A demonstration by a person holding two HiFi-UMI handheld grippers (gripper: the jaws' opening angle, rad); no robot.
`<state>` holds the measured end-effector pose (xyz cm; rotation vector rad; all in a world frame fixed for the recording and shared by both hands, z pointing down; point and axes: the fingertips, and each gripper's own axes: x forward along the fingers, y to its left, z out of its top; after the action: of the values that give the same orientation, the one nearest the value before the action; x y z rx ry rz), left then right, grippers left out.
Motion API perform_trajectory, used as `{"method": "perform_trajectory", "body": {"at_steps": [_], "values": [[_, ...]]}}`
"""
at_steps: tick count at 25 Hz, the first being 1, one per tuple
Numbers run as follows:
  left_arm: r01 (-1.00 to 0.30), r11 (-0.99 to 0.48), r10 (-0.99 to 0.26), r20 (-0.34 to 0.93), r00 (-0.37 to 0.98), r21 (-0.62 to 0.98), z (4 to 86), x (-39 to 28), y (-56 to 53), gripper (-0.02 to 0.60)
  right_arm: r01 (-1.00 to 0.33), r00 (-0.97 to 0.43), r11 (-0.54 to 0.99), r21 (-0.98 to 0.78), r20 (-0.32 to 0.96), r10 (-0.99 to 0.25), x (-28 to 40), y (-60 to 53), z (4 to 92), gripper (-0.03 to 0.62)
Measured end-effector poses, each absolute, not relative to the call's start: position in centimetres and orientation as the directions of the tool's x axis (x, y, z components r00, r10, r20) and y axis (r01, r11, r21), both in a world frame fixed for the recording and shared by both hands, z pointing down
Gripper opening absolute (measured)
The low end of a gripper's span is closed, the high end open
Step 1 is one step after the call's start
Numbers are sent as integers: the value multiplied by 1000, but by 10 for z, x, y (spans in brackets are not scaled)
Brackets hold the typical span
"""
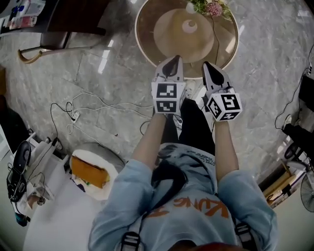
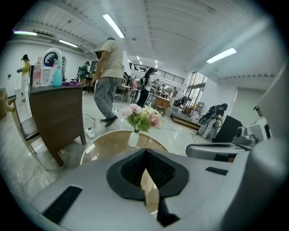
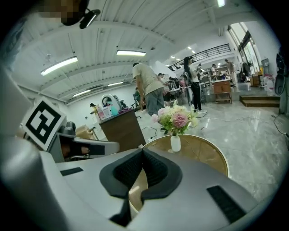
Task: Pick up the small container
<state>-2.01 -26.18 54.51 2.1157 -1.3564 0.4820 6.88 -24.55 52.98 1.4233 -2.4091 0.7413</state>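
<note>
Gripping: nothing — left gripper and right gripper jaws pressed together, empty.
Grippers: side by side at the near rim of the round table.
Small container: white vase of flowers — table's far side, well apart from both.

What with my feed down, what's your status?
Left gripper, right gripper: shut, empty. Small container not in sight. Flower vase on round table ahead; nothing blocking.
</note>
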Motion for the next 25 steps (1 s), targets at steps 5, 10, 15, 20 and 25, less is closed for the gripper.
{"method": "perform_trajectory", "body": {"at_steps": [5,10,15,20,25], "values": [[-899,-357,-678,592,435,252,584,-13,-277,23,-854,-520,448,-266,475,-709,62,-248,572,12],[-900,-350,-681,590,434,258,607,-9,-283,23,-851,-525,455,-264,484,-700,68,-253,604,12],[-904,-298,-675,602,427,307,638,-11,-288,23,-859,-511,443,-257,488,-708,74,-276,634,14],[-900,-277,-683,589,432,338,652,-2,-296,23,-831,-552,498,-249,486,-678,70,-297,650,45],[-900,-272,-683,590,430,342,669,-3,-309,23,-796,-593,552,-248,502,-629,59,-318,677,106]]}}
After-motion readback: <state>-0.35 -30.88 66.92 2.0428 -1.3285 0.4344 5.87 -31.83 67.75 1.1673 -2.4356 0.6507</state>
